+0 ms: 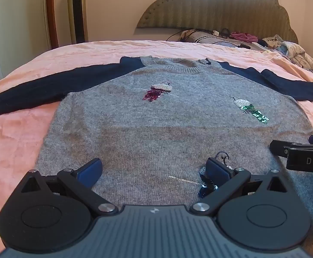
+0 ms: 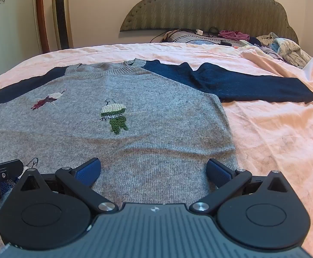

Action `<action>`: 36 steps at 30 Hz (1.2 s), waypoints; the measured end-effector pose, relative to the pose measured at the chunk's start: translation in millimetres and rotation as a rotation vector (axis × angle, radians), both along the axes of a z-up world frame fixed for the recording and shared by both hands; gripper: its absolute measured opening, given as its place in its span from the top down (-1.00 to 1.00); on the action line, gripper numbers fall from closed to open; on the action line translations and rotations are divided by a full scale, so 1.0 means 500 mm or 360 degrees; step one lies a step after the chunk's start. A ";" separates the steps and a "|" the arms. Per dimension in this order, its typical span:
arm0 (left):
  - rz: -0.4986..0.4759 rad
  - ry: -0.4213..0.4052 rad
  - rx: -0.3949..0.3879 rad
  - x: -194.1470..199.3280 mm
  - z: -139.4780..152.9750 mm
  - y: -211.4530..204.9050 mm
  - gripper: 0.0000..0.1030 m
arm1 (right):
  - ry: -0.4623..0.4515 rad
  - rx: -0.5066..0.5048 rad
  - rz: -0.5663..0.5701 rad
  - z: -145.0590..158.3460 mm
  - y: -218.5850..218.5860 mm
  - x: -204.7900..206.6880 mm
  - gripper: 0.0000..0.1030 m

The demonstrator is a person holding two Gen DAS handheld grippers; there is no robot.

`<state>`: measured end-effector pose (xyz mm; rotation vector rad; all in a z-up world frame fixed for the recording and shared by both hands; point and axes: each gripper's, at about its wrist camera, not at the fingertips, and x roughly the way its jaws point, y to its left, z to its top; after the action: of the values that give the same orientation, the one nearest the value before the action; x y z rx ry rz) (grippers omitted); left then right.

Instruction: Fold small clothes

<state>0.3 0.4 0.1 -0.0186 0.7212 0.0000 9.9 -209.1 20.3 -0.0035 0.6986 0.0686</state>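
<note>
Left wrist view: left gripper [image 1: 154,169] released above sweater [image 1: 156,124].
Right wrist view: right gripper [image 2: 154,169] released, over the hem.
Sweater: flat on bed [image 2: 264,129], sleeves spread.

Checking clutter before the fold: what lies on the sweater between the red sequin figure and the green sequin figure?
Only bare grey knit: in both wrist views nothing lies between the red sequin figure and the green sequin figure on the grey knitted sweater with navy sleeves.
</note>
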 end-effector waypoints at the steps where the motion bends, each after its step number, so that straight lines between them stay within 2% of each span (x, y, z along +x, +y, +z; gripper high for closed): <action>1: 0.0000 -0.0009 0.0013 0.000 0.000 -0.001 -1.00 | 0.0004 0.0000 0.0000 0.000 0.000 0.000 -1.00; 36: 0.0003 -0.0022 0.0026 -0.003 -0.001 -0.005 -1.00 | 0.0000 0.0001 0.0000 0.000 0.000 -0.001 -1.00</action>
<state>-1.0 -2.3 -0.2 -0.0037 0.7073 0.0078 9.2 -209.0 20.3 -0.0027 0.6988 0.0689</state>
